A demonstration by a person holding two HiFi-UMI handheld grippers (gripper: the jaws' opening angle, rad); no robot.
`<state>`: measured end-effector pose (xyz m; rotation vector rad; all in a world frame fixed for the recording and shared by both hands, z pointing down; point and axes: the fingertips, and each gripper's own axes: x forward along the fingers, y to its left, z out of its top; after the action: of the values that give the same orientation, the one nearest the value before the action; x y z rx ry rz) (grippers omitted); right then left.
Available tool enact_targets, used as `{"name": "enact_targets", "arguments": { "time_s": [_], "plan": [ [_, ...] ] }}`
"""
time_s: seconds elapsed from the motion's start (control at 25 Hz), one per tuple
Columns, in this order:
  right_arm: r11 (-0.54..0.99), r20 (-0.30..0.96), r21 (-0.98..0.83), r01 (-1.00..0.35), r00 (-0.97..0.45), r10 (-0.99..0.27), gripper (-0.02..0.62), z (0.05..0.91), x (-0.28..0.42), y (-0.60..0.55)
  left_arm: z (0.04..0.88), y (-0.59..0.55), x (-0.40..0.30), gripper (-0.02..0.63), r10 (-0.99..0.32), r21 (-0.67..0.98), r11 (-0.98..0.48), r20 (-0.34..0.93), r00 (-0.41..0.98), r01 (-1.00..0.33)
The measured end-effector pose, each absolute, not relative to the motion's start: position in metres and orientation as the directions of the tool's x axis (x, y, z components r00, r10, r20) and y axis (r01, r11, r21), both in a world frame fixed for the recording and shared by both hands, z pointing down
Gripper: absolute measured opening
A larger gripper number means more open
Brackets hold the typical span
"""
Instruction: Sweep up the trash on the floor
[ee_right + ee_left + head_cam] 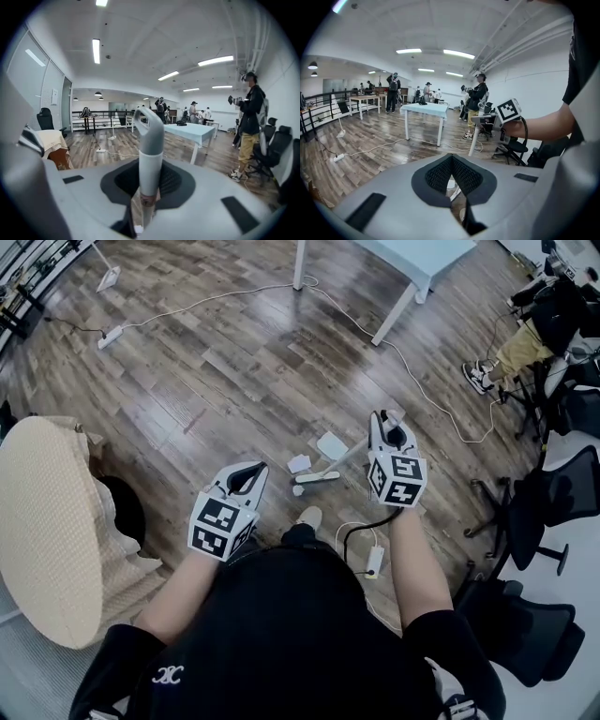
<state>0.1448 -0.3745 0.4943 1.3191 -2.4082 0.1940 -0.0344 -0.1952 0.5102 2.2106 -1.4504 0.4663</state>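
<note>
wood floor [234, 362] | left tongs [451, 164] closed, empty | right tongs [388, 427] clamped on broom handle [151, 154]

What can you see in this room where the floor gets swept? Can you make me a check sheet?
Surface: brown wood-plank floor.
Job's things: white paper scraps lie on the floor beside the broom's white head; grey-and-white broom handle.
Clutter: beige cushioned seat at the left.
Grippers: left gripper shut, nothing in it; right gripper shut on the broom handle.
Cables: white cable trails across the floor; white power strip by the person's feet.
Surroundings: light blue table, black office chairs, people standing farther off.
</note>
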Motion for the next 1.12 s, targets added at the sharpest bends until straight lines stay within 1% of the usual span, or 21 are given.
{"name": "enact_targets", "arguments": {
  "time_s": [0.24,0.4,0.6,0.8,0.96,1.12],
  "plan": [
    [0.472,0.358,0.083,-0.877,-0.416,-0.836,0.075,0.473,0.18,-0.429,0.511,-0.195,-0.024,-0.003,-0.768,0.18,-0.327,0.521,0.372,-0.928],
    [0.436,0.347,0.107,-0.894,-0.377,-0.859,0.075,0.476,0.191,-0.448,0.51,-0.199,-0.022,-0.003,-0.776,0.176,-0.296,0.528,0.344,-0.939],
    [0.406,0.396,0.139,-0.903,-0.325,-0.859,0.075,0.512,0.201,-0.446,0.515,-0.2,-0.019,-0.003,-0.778,0.181,-0.267,0.539,0.322,-0.947],
    [0.366,0.468,0.145,-0.919,-0.262,-0.844,0.075,0.558,0.213,-0.438,0.522,-0.202,-0.012,-0.003,-0.763,0.184,-0.279,0.553,0.334,-0.942],
    [0.413,0.482,0.162,-0.896,-0.294,-0.826,0.075,0.565,0.197,-0.419,0.522,-0.204,-0.011,-0.003,-0.752,0.187,-0.304,0.555,0.356,-0.934],
    [0.435,0.528,0.145,-0.889,-0.302,-0.794,0.075,0.57,0.179,-0.4,0.52,-0.209,-0.015,-0.003,-0.747,0.198,-0.325,0.546,0.379,-0.925]
  ]
}}
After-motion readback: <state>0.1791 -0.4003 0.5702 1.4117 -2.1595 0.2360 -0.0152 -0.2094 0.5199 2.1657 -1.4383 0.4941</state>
